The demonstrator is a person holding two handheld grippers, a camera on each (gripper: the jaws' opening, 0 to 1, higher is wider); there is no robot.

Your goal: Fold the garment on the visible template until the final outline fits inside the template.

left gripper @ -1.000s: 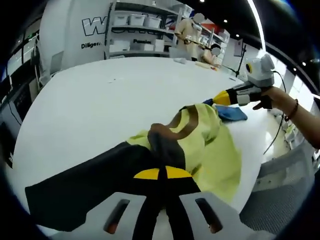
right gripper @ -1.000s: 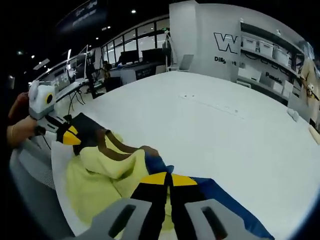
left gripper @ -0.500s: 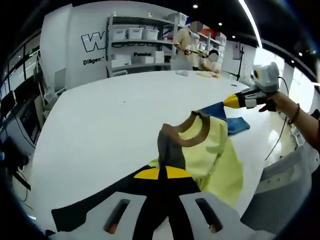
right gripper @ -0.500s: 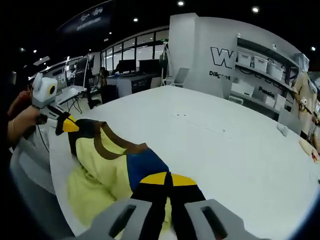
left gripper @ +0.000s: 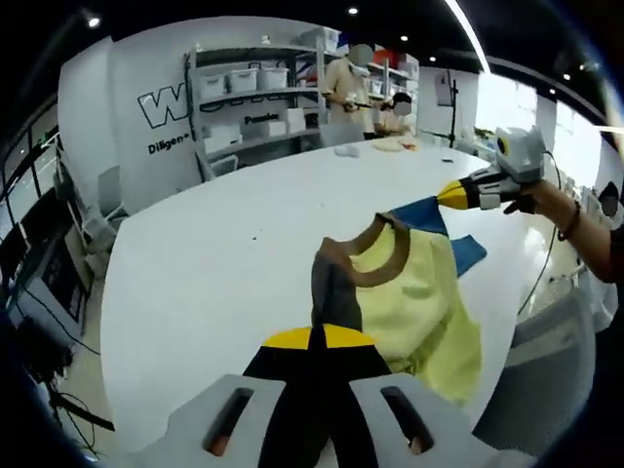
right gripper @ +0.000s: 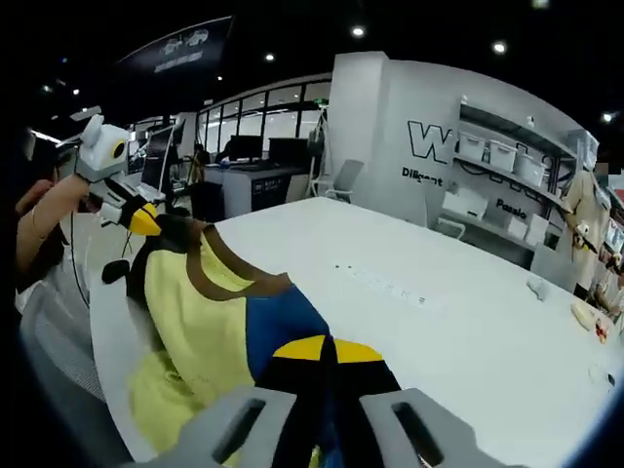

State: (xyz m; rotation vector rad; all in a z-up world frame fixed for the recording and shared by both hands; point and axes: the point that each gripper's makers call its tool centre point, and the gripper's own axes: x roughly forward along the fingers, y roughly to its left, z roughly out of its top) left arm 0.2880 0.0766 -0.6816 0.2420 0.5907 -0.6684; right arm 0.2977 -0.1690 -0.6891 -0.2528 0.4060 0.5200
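hanging between the two grippers, the garment [left gripper: 414,292] is being held up off the white table [left gripper: 214,263], a pale yellow top with a brown collar band, one dark sleeve and one blue sleeve. in the left gripper view the left gripper [left gripper: 314,341] is pinching the dark sleeve, its yellow-tipped jaws pressed together on the cloth, with the black fabric running down between them. across from it the right gripper [left gripper: 458,195] is coming in from the right, held in a person's hand [left gripper: 531,200], and its yellow tip is gripping the blue sleeve at the far shoulder. the yellow body is sagging down below the collar toward the table edge nearest the person.

in the right gripper view the right gripper [right gripper: 322,351] is showing its jaws shut tight on the blue sleeve, while the left gripper [right gripper: 141,222] is sitting at the far left, clamped on the dark shoulder. the garment [right gripper: 195,322] is stretching from one to the other, collar uppermost.

shelves [left gripper: 258,83] with white bins are standing against the back wall, and two people [left gripper: 351,83] are working beside them at the table's far end. i cannot make out any template outline on the table from where the garment is hanging.
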